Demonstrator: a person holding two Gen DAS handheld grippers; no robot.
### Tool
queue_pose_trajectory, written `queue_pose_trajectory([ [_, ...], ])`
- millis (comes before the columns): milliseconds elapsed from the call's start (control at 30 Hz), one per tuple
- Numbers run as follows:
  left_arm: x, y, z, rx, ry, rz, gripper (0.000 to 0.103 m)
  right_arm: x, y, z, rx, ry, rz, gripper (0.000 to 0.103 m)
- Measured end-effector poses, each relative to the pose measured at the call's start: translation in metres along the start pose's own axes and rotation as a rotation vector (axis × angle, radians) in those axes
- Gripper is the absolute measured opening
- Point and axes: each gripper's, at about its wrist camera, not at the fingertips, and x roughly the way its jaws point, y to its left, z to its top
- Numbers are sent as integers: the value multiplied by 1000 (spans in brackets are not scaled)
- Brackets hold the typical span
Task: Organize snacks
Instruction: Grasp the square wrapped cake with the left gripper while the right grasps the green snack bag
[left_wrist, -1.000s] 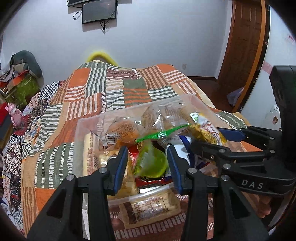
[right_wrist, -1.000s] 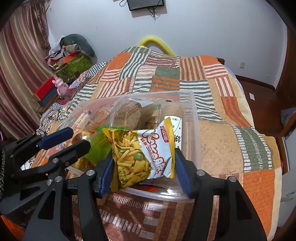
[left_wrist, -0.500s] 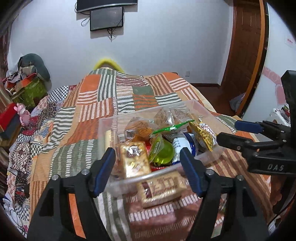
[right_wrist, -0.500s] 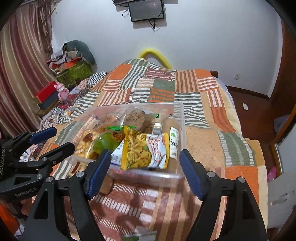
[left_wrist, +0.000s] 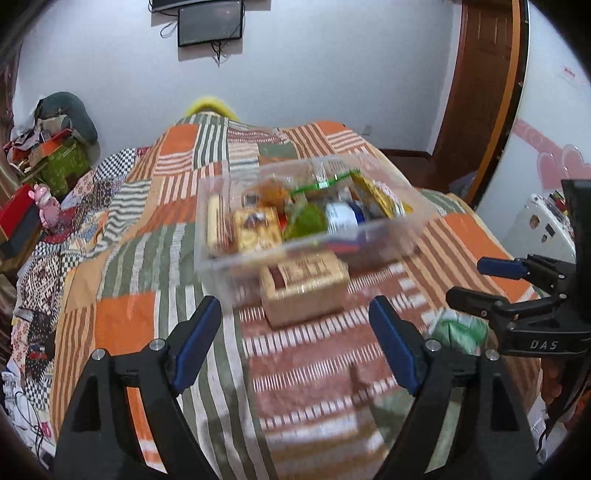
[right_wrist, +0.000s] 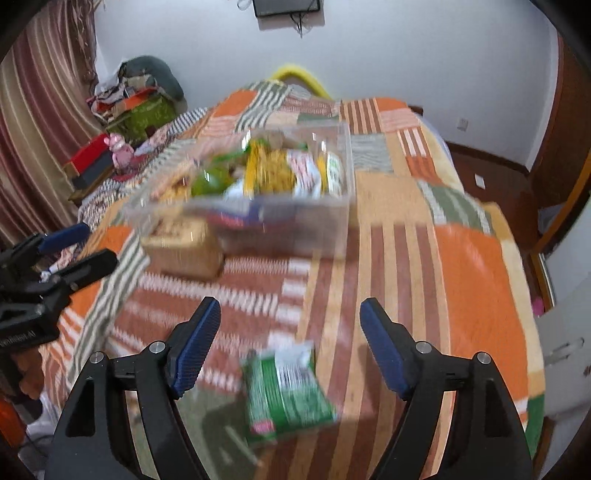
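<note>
Over the striped patchwork quilt (left_wrist: 155, 236), left gripper (left_wrist: 295, 325) jaws are opening, empty; right gripper (right_wrist: 290, 325) spread wide, holding nothing.

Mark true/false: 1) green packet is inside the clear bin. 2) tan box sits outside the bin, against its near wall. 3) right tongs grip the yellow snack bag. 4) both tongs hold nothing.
1) False. The green packet lies on the quilt, in front of the clear bin.
2) True. The tan box rests on the quilt by the bin's near wall.
3) False. The yellow snack bag lies in the bin; the right tongs are open.
4) True. The left tongs, jaws opening, are empty too.
</note>
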Motion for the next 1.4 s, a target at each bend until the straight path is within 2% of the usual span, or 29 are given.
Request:
queue_pose_trajectory([
  [200,0,-2,-21,-26,54,-18,83,15,0,-27,6,95,3,75],
  [300,4,-4,-28,-33,79,-27,83,21,-4,-30,35,110,6,75],
  [333,4,-4,-29,-32,83,-29,83,20,-4,-29,36,106,-1,70],
  [367,5,-5,-29,-31,84,-28,83,19,-4,-28,35,103,-3,61],
  [433,8,-4,-29,-36,87,-25,83,19,-3,-27,26,104,15,51],
  [600,15,-4,-26,-49,96,-30,83,18,-1,-27,21,79,7,44],
  [800,26,-3,-13,-54,82,-11,84,17,-6,-15,64,41,23,44],
  [933,37,-1,-2,-73,68,19,93,16,-5,-6,71,10,34,44],
  [1133,66,0,8,-93,96,43,94,22,-3,9,89,-9,78,44],
  [1400,95,-4,16,-78,106,74,94,27,-3,14,91,-15,91,44],
])
